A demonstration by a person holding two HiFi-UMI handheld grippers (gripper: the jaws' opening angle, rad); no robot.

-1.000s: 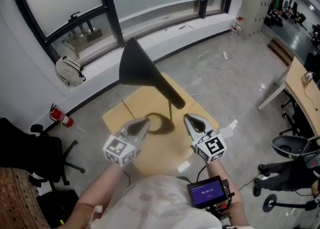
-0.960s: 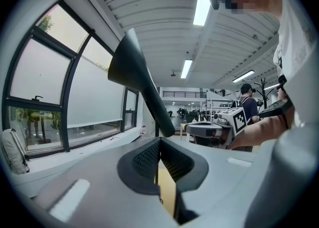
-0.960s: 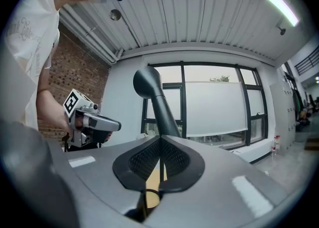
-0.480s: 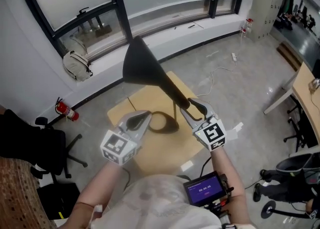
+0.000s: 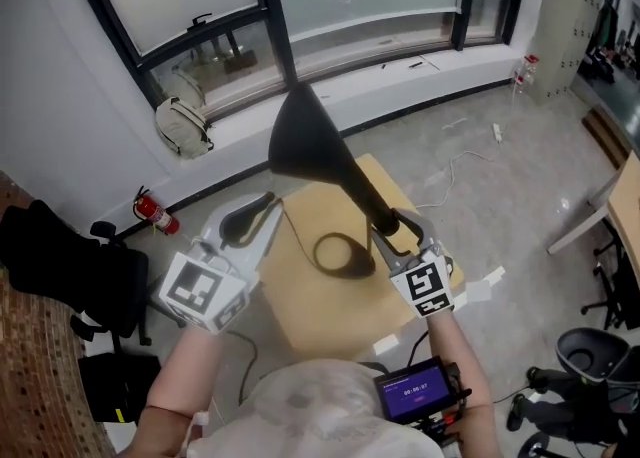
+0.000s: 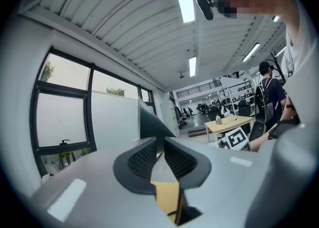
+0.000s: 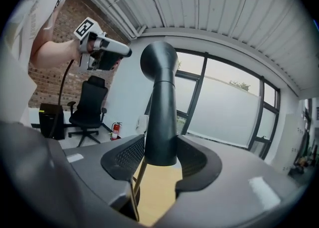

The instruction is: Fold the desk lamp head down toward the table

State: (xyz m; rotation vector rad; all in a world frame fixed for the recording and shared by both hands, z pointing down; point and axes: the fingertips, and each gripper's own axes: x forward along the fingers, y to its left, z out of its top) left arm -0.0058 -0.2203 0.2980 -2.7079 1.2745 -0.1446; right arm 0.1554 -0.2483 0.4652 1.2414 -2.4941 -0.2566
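A black desk lamp stands on a small wooden table point(image 5: 330, 301). Its cone head point(image 5: 308, 136) is raised and tilted toward the window, and its neck slopes down to the right. The ring base point(image 5: 335, 254) rests on the tabletop. My right gripper point(image 5: 400, 228) has its jaws opening on either side of the lower end of the neck point(image 7: 160, 107), with the pads not pressing on it. My left gripper point(image 5: 255, 214) is lifted at the left, away from the lamp. Its jaws point(image 6: 160, 148) are opening with a narrow gap and nothing between them.
Tall dark-framed windows run along the far wall, with a backpack point(image 5: 183, 126) on the sill. A fire extinguisher point(image 5: 155, 214) and a black office chair point(image 5: 70, 266) stand at the left. A white cable point(image 5: 460, 161) lies on the floor at right. A small screen point(image 5: 415, 386) hangs at my waist.
My right gripper went from shut beside the lamp to open around its neck. My left gripper rose and swung out to the left, and its jaws parted slightly.
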